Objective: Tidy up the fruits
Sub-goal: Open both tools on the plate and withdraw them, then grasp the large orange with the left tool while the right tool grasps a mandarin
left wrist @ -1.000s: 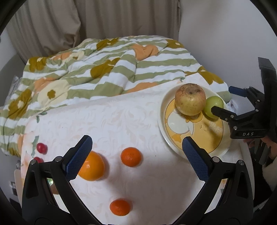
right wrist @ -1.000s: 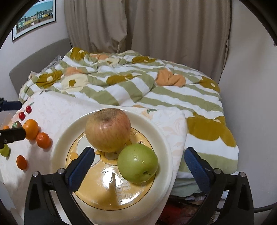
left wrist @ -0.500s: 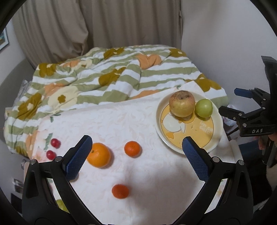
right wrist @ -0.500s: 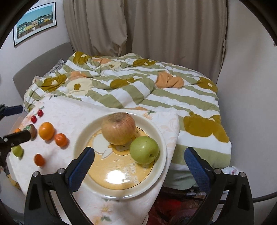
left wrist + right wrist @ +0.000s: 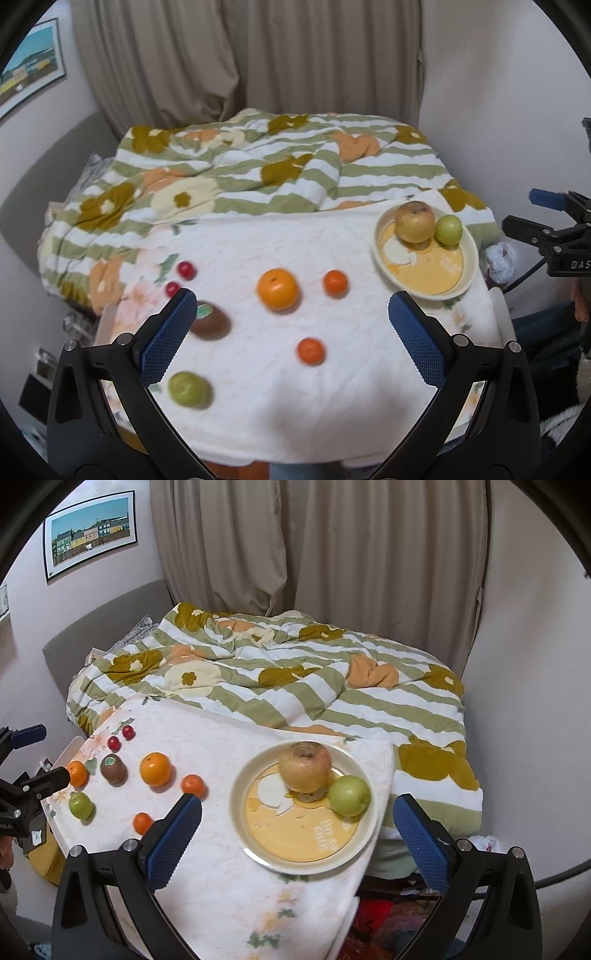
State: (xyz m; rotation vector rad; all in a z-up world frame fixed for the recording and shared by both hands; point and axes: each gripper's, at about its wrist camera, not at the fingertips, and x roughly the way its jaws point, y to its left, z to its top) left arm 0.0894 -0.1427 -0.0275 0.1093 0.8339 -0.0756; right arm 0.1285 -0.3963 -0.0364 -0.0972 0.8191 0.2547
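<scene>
A yellow-red apple (image 5: 305, 770) and green apple (image 5: 349, 795) sit touching on the plate (image 5: 258, 853); oranges (image 5: 156, 769), a kiwi (image 5: 113, 768) (stickered) and cherries (image 5: 113, 743) lie scattered on the surface (image 5: 221, 849).

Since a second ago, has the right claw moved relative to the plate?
Yes. The right claw has backed away from the plate; in the right wrist view the plate shrinks.

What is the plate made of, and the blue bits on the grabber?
The plate looks like glazed ceramic, maybe melamine: cream rim, glossy yellow middle catching the light. The blue pads on the right gripper look like rubbery plastic, matte, with a fine criss-cross grip texture.
</scene>
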